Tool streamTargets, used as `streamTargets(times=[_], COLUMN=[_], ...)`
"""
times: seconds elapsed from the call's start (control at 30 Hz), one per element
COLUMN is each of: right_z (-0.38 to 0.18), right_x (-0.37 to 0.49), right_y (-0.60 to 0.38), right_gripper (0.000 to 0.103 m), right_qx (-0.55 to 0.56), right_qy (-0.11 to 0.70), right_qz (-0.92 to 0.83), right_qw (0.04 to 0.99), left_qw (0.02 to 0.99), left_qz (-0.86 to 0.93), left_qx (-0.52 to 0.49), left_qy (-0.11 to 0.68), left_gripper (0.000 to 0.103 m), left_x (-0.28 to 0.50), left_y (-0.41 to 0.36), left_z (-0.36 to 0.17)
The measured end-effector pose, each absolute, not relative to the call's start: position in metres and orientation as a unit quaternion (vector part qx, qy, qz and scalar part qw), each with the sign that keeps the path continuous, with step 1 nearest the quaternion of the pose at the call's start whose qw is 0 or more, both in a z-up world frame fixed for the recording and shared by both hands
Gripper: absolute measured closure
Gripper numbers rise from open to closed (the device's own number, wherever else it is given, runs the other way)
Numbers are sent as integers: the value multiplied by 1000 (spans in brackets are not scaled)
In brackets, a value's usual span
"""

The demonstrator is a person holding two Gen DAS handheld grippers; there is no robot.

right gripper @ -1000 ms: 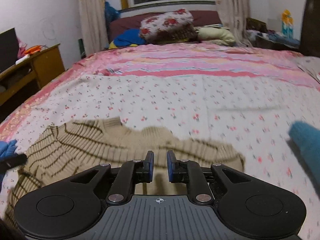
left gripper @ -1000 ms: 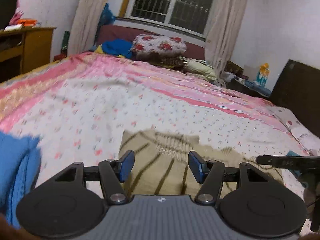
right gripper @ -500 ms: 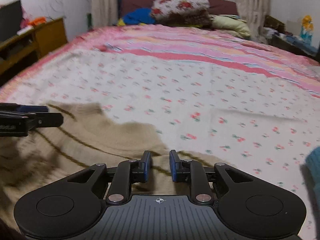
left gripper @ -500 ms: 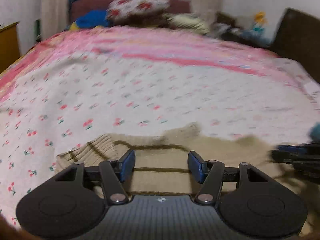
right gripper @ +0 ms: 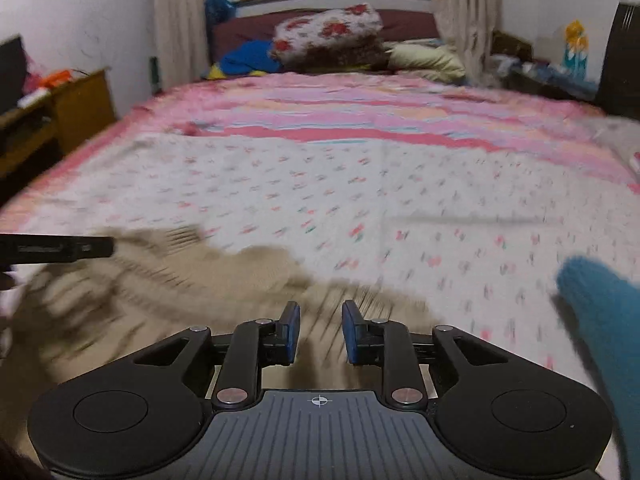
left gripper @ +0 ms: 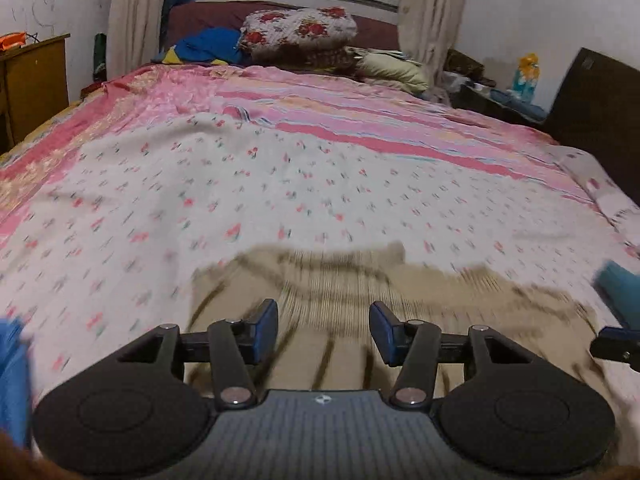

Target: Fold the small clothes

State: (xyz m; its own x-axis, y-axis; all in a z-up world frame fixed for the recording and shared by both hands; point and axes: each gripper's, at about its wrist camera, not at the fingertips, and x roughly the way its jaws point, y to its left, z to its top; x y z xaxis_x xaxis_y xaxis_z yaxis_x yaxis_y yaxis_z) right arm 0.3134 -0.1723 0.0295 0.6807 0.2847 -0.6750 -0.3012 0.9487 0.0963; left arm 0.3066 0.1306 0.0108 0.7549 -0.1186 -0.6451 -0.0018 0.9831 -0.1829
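Note:
A beige knit sweater [left gripper: 340, 292] with dark stripes lies flat on the flowered bedspread [left gripper: 280, 184] at the near edge. My left gripper [left gripper: 324, 332] hovers over its middle, and its jaws are closing with no fabric pinched between the blue pads. Over the sweater's [right gripper: 208, 276] right part, my right gripper [right gripper: 320, 332] has its jaws opening. The knit shows through the gap, and the pads do not press on it. A finger of the left gripper [right gripper: 56, 248] shows at the left edge of the right wrist view. Both views are blurred by motion.
A teal knit garment [right gripper: 596, 320] lies to the right of the sweater, and a blue one [left gripper: 14, 380] to its left. Pillows and bedding [left gripper: 300, 32] pile up at the headboard. A wooden desk [right gripper: 76, 108] stands left of the bed, a dark cabinet [left gripper: 592, 92] right.
The right jaws have parted wider, from nearly shut. The left jaws have narrowed slightly. Both cameras swung across the bed, and the sweater's spot in each view shifted.

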Motion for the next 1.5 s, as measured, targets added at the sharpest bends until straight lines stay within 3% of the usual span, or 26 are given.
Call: streamTargets(times=[0.33, 0.57, 1.23, 1.27, 1.33, 1.37, 1.4, 1.43, 1.47, 1.5], right_z=[42, 35, -7, -8, -8, -9, -8, -6, -4, -3], right_x=[175, 113, 60, 61, 64, 64, 64, 63, 62, 61], right_y=[-198, -193, -190, -191, -192, -194, -196, -198, -201, -203], right_gripper=[79, 73, 72, 70, 70, 70, 76, 82, 94, 95], right_qx=[-10, -40, 2, 7, 19, 26, 33, 40, 51, 60], right_qy=[457, 504, 597, 599, 599, 599, 597, 594, 591, 588], right_qz=[188, 176, 165, 165, 165, 165, 166, 171, 178, 183], right_qw=[870, 844, 785, 784, 783, 783, 784, 785, 785, 786], left_qw=[911, 900, 837, 835, 835, 835, 832, 829, 828, 829], left_qz=[-30, -25, -32, -29, -21, -22, -27, -32, -33, -32], left_qx=[-111, -114, -108, -116, -120, -126, -140, -158, -171, -176], left_qy=[396, 420, 535, 536, 536, 535, 535, 536, 533, 530], left_gripper=[46, 46, 46, 48, 62, 75, 84, 85, 86, 88], left_x=[157, 87, 37, 37, 36, 34, 34, 34, 33, 33], left_y=[166, 174, 167, 168, 169, 171, 174, 178, 180, 181], left_z=[6, 5, -25, -25, -24, -23, -23, -23, -21, -19])
